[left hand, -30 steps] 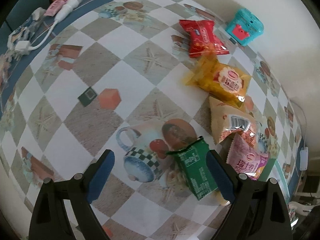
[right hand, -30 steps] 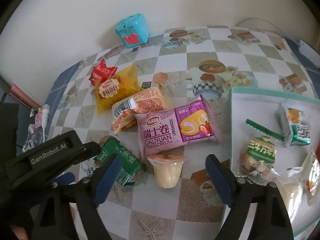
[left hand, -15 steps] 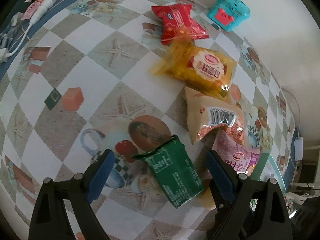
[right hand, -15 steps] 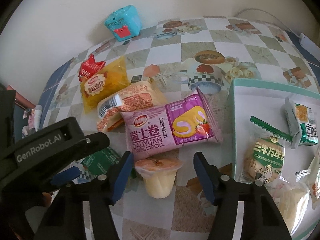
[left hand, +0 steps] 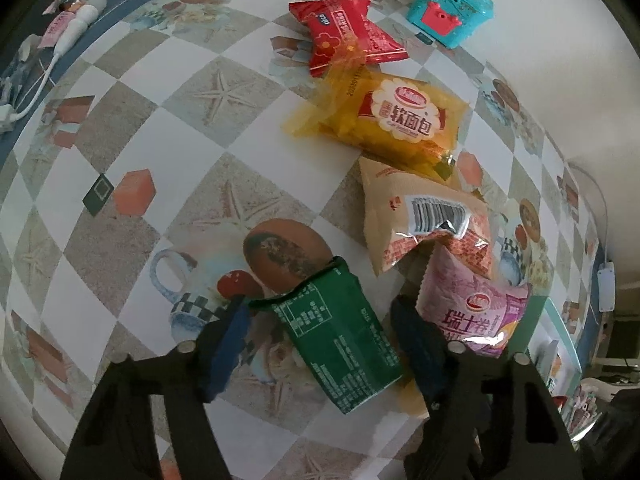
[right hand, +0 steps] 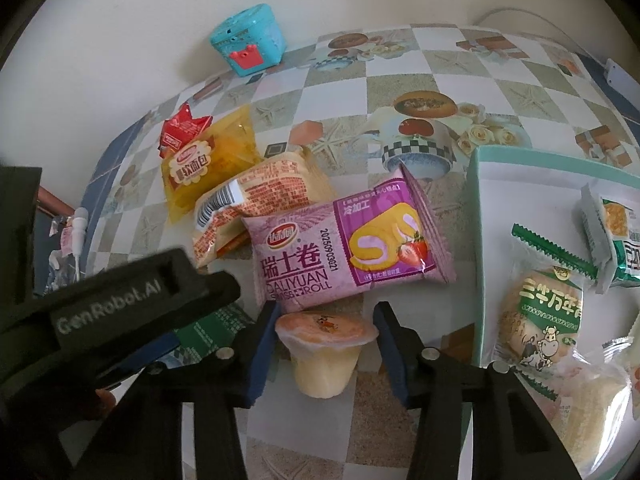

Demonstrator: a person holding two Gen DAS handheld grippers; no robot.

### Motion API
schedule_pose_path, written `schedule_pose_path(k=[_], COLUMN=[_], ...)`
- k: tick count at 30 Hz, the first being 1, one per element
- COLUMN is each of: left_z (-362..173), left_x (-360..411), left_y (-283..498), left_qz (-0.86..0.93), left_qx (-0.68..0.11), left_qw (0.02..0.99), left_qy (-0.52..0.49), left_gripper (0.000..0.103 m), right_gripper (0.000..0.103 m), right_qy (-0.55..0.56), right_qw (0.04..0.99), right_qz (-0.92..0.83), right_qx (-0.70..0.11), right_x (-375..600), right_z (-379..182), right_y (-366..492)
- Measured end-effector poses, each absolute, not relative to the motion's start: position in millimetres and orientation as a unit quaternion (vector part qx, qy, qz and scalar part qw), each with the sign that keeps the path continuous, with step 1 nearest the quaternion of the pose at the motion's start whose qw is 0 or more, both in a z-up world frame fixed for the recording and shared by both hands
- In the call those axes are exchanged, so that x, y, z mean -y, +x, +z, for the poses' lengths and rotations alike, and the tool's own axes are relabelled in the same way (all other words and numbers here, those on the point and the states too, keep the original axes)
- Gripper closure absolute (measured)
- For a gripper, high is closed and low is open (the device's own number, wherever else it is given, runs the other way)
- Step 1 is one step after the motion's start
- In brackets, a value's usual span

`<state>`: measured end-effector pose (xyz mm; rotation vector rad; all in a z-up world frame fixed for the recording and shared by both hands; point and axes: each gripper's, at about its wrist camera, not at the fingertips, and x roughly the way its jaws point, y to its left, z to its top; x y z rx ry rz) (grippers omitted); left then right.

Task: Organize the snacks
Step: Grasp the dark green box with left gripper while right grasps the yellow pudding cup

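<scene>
While both grippers close at once, each has a different snack between its jaws. The left gripper straddles a green packet lying flat on the checked tablecloth; its blue pads stand at the packet's two long edges, the left one at or just short of the edge, the right one a little clear of it. It is about half open and has no hold yet. The right gripper brackets a jelly cup standing upright just below the pink roll packet, the pads flanking the lid rim with a sliver of gap on either side, though the fisheye makes contact hard to judge.

From the jelly cup, the tray lies at three o'clock and already holds several wrapped cakes. At eleven o'clock a beige packet, a yellow bread packet and a red packet trail toward the wall, where a blue toy box sits.

This looks like the grasp step of a double pick. Next, both jaws need to finish closing, gently on the soft cup so the lid does not buckle, then lift straight up clear of the pink roll packet before carrying toward the tray.
</scene>
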<state>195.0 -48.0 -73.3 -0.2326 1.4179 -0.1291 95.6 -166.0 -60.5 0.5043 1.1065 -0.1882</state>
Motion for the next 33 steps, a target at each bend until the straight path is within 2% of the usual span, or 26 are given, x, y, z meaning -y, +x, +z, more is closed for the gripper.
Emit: schedule_pose_path(k=[2, 6, 29, 31, 33], left_z=[-73.1, -71.5, -75.1, -74.3, -70.4], left_x=[50.1, 54.9, 34.2, 30.7, 27.9], left_y=[193.8, 189.3, 169.6, 165.9, 162.8], left_qz=[-0.059, -0.060, -0.038, -0.039, -0.043], left_qx=[-0.649, -0.648, -0.639, -0.638, -0.636], left_qw=[0.752, 0.754, 0.767, 0.767, 0.768], left_qy=[-0.101, -0.089, -0.050, -0.053, -0.060], left_gripper=[0.036, 0.039, 0.040, 0.042, 0.054], right_gripper=[0.053, 0.053, 0.053, 0.053, 0.053], right_qy=[0.238, 0.240, 0.243, 0.244, 0.243], right_qw=[0.816, 0.815, 0.812, 0.813, 0.816], right_qz=[-0.087, -0.088, -0.089, -0.086, -0.085], right_qx=[-0.519, -0.520, -0.523, -0.521, -0.518], right_x=[166.5, 167.4, 168.4, 168.2, 167.8], right_z=[-60.7, -60.9, -59.8, -58.1, -53.5], right_y=[95.3, 94.7, 75.1, 73.5, 70.8])
